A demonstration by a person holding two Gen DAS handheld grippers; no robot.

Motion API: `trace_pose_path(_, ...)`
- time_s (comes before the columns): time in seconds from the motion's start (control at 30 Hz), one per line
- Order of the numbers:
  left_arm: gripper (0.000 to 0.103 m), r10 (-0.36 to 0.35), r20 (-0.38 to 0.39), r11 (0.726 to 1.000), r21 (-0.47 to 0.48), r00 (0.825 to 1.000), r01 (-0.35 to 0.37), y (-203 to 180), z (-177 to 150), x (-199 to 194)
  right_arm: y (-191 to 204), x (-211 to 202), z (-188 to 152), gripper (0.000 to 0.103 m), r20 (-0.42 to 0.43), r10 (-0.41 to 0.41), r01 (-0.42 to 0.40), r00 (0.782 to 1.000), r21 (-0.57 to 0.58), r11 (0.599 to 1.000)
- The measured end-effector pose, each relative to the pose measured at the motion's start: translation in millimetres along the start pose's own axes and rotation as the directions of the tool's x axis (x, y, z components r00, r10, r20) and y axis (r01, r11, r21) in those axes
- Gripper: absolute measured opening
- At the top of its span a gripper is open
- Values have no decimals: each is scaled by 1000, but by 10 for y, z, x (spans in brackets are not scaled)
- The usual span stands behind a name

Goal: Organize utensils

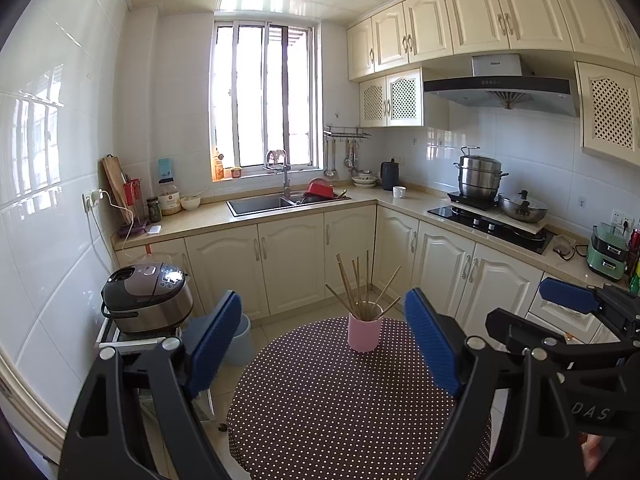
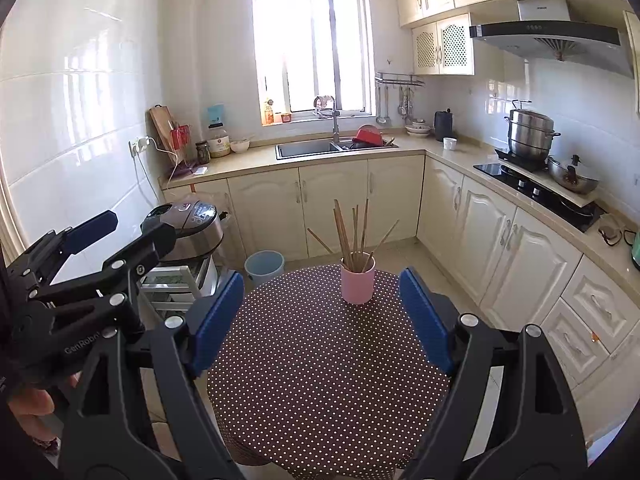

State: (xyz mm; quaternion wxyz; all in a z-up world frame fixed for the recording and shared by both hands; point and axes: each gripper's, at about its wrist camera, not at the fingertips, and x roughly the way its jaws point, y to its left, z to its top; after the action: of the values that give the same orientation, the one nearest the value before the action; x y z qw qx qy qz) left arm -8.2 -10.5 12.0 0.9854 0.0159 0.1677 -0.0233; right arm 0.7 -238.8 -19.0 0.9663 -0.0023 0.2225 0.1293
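Note:
A pink cup [image 1: 364,332] [image 2: 357,283] stands upright at the far side of a round table with a brown polka-dot cloth [image 1: 332,408] [image 2: 320,368]. Several wooden chopsticks [image 1: 360,288] [image 2: 354,236] fan out of it. My left gripper [image 1: 324,340] hovers over the table's near part, open and empty, well short of the cup. My right gripper [image 2: 320,316] is open too, nothing between its blue pads [image 2: 218,320], also short of the cup. Each gripper shows in the other's view: the right one [image 1: 532,308] at the right edge, the left one [image 2: 128,226] at the left edge.
A rice cooker [image 1: 146,296] [image 2: 188,228] sits on a low rack left of the table, with a blue bin [image 2: 264,266] beside it. Cream cabinets, a sink [image 1: 260,203], a hob with pots [image 1: 492,216] run along the back and right walls.

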Motion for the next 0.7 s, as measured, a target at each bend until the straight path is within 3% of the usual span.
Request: trace_pose_path(0.7, 82, -11, -16, 1000, 2, 1000, 11, -72, 4, 84, -32, 19, -2, 80, -14, -13, 13, 1000, 16, 1000)
